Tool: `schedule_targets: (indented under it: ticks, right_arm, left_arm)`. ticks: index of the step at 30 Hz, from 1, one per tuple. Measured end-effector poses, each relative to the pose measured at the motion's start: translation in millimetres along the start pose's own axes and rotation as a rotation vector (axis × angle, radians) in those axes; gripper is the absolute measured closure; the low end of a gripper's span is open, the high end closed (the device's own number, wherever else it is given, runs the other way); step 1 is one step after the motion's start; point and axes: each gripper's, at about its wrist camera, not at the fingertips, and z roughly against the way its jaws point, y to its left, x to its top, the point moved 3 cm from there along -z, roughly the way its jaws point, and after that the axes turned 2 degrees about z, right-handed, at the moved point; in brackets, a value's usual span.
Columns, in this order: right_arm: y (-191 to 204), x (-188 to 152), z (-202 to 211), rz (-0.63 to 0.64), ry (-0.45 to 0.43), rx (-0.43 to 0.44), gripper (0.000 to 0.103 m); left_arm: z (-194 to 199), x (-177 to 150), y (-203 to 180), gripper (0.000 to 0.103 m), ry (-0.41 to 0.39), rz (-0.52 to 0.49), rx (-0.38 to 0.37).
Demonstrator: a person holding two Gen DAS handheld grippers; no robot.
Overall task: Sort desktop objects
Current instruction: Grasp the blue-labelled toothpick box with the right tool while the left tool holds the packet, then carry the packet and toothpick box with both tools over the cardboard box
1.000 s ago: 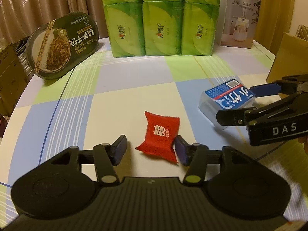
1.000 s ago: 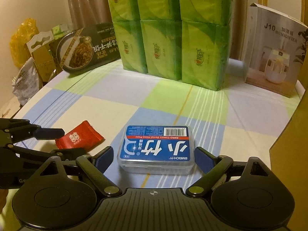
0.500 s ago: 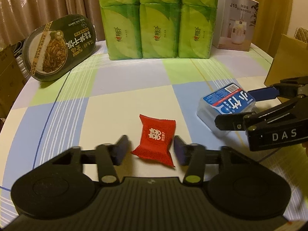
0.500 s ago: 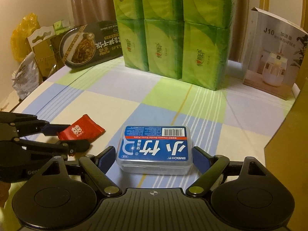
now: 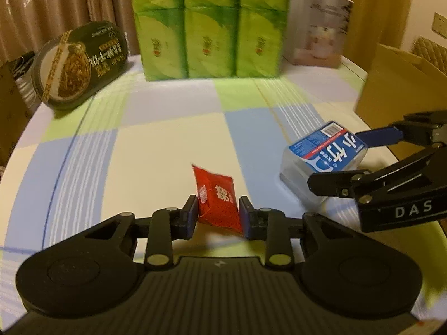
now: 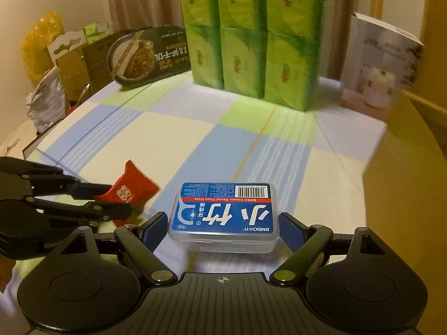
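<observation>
The red candy packet is pinched, tilted on edge, in the left gripper, whose jaws have just been closing onto it near the table's front edge. Just beside it, the floss-pick box lies long axis crosswise between the right gripper's spread fingers, seemingly clamped; cardboard box waits rightward.

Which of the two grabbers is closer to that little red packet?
Left. The left gripper has just been closing and now pinches the red packet; the right gripper sits beside it, around the floss box.
</observation>
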Motion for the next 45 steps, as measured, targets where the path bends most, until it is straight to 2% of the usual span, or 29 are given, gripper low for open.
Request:
schedule_targets:
  ticks: [5,11,14,16,17,21,27,33,35,36,37,40,45]
  right_arm:
    - [-1,-26,32,-0.061,0.014,0.015,0.02]
    - [10,-47,68,-0.093,-0.004,0.035,0.02]
    - [11,-51,74,-0.094,-0.019,0.027,0.02]
    - [8,-51,72,-0.101,-0.02,0.022,0.02]
    - [6,-52,70,-0.108,-0.019,0.019,0.02]
    - [-2,-53,60,-0.13,-0.004,0.018,0.02]
    - [-6,-54,47,-0.131,0.003,0.018,0.02]
    - [-11,-50,43,-0.145,-0.008,0.023,0.02]
    - [-9,-50,42,-0.14,-0.006,0.029,0.019]
    - [-7,-50,43,-0.134,-0.004,0.032,0.019]
    - [-6,-51,43,-0.129,-0.003,0.035,0.018]
    - [-5,-54,43,-0.114,0.001,0.031,0.012]
    - [-4,-63,41,-0.099,0.024,0.025,0.011]
  left_arm:
    - [25,-26,-6,0.078,0.045,0.013,-0.031]
    - [62,-45,-15,0.078,0.037,0.015,-0.048]
    - [74,-49,-19,0.066,0.014,0.016,-0.03]
    - [76,-50,-21,0.053,-0.005,0.003,-0.001]
    - [75,-50,-22,0.05,-0.011,-0.002,0.014]
    - [60,-47,-23,0.048,-0.011,0.006,0.041]
    - [32,-41,-23,0.048,0.007,0.062,0.055]
    - [16,-41,-25,0.052,0.028,0.056,0.092]
    - [17,-42,-23,0.059,0.027,0.071,0.092]
    - [18,-42,-22,0.069,0.03,0.076,0.092]
    - [19,-41,-22,0.074,0.032,0.079,0.091]
    - [21,-42,-21,0.075,0.039,0.086,0.078]
    - [34,-45,-27,0.077,0.049,0.065,0.037]
